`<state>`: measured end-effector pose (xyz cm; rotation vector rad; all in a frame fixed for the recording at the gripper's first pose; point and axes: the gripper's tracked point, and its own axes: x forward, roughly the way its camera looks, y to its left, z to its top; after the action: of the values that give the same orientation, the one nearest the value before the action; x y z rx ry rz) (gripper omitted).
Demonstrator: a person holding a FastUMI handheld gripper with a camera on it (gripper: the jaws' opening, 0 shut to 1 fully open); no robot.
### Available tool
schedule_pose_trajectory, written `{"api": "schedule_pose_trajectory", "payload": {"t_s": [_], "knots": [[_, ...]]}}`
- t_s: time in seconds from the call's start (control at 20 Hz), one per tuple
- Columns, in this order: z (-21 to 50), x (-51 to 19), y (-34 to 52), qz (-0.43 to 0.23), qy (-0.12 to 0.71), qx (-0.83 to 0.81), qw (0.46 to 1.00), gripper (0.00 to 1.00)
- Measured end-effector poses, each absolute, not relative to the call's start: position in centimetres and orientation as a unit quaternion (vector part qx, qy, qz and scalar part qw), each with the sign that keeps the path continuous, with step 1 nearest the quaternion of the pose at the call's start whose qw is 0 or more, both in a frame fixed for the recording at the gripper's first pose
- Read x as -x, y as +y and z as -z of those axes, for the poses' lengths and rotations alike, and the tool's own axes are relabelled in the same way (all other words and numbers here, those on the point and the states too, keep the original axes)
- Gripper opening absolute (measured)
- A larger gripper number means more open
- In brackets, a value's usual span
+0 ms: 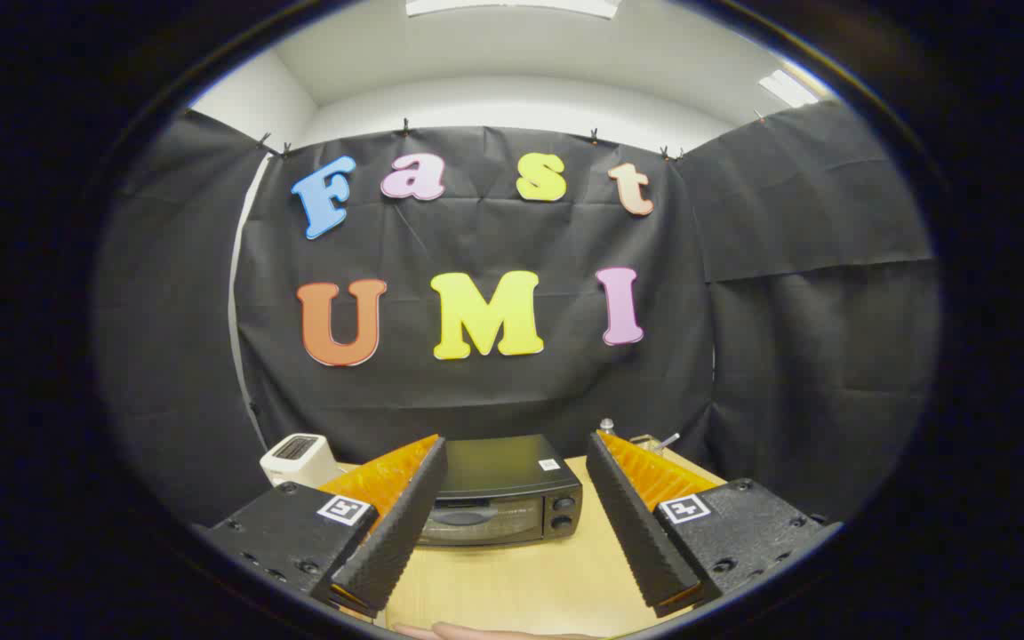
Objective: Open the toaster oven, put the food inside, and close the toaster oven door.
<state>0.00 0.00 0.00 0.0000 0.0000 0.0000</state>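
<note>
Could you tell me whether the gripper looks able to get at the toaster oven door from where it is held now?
Probably yes. The gripper is open, with the toaster oven straight ahead between its fingers, door shut and facing it. Only bare wooden table lies between them; the white toaster stands off to the side.

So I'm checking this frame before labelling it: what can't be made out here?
- Food: cannot be told; the open claw holds nothing.
- Black toaster oven on the light wooden table: one finger covers part of its closed door, and its knobs are too small.
- White toaster: partly behind that finger.
- Small clear items behind the other finger: too small to identify.
- Pale shape below the fingers: cut off.
</note>
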Motion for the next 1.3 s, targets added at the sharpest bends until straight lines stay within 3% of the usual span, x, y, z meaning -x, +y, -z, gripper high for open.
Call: {"api": "schedule_pose_trajectory", "payload": {"t_s": [0.85, 1.3], "knots": [[4.3, -7.0, -1.3, -0.007, 0.047, -0.003, 0.999, 1.00], [13.3, -13.4, 1.2, -0.026, 0.120, 0.013, 0.992, 1.00]]}}
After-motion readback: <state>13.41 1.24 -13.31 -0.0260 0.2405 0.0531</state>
